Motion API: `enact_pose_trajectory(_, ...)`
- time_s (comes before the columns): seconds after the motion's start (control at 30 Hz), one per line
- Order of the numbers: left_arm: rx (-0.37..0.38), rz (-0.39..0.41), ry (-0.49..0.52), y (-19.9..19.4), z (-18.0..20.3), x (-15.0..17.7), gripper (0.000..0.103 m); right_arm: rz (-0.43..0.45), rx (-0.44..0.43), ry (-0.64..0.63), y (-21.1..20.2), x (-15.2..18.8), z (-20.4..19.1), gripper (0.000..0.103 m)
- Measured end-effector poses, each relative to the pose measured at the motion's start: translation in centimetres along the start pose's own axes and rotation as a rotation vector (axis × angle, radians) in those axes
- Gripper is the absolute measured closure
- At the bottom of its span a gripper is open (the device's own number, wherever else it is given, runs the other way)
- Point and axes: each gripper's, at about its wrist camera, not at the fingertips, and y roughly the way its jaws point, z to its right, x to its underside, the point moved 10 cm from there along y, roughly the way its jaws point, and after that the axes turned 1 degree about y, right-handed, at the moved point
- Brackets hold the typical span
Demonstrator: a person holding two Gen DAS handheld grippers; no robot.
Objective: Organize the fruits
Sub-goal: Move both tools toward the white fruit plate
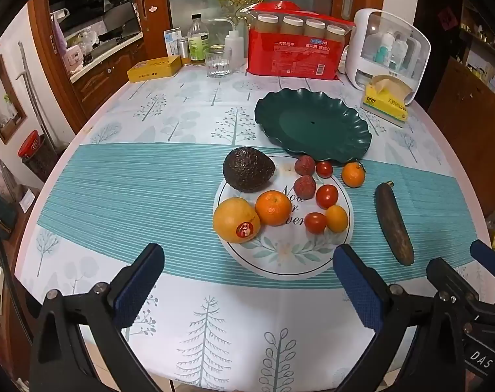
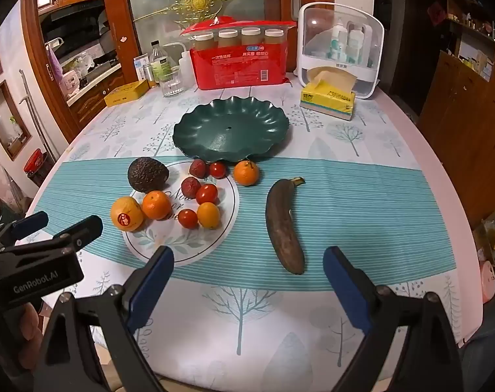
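We face the worktop with the empty green dish behind the fruit. Both sets of fingers, left gripper and right gripper, stand apart, holding nothing. We should lift the avocado first, then the blackened banana; small tomatoes crowd the printed plate.

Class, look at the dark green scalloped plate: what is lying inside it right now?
Nothing lies inside the green plate; only a small hole shows at its centre. All the fruit, such as the avocado, sits in front of it. The tablecloth beneath the plate is covered.
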Motion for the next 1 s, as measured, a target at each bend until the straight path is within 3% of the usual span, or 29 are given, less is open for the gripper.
enact_pose_trajectory(0.77,-0.017,0.031,0.046,-0.3,-0.2,-0.8,0.001,0.007,0.0,0.013,0.5,-0.8,0.2,0.01)
enact_pose_trajectory(1.0,-0.012,0.062,0.113,-1.3,0.9,-1.5,0.001,0.03,0.013,-0.007,-0.2,-1.7,0.0,0.01)
